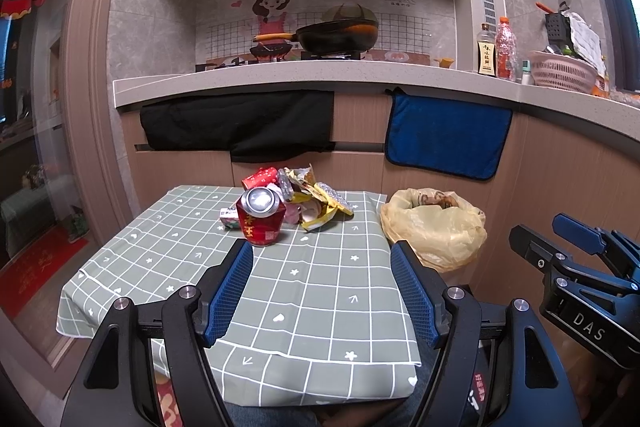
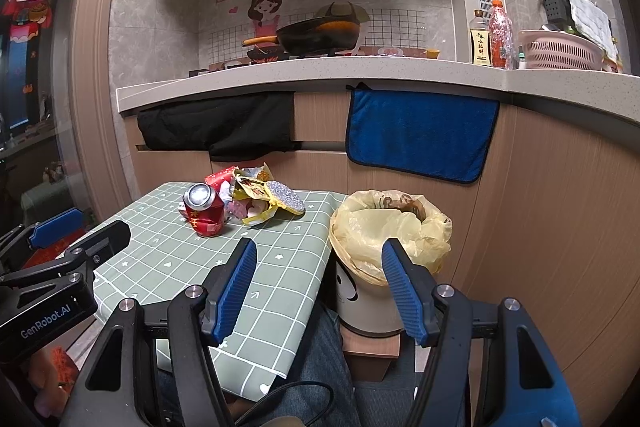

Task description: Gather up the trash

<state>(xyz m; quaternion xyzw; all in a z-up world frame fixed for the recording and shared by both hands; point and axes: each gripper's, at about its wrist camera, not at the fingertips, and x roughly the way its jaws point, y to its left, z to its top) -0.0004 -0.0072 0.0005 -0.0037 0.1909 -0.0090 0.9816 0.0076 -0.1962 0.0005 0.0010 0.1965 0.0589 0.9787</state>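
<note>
Left wrist view: left gripper point(image 1: 322, 291) fingers spread wide, nothing between them, over the green checked bench point(image 1: 304, 291). Dented red can point(image 1: 261, 217) stands centre frame fronting the wrapper pile point(image 1: 308, 197); can label partly readable, Chinese characters only. Bin bag point(image 1: 434, 227) at right, the bin under it hidden. Right gripper point(image 1: 576, 255) enters lower right, "DAS" on its body. Right wrist view: right gripper point(image 2: 318, 285) fingers released, empty, straddling the bench edge and the bin point(image 2: 362, 301), whose white body shows here. Left gripper body at lower left reads "GenRobot.AI". Trash pile sits upper left of centre.
</note>
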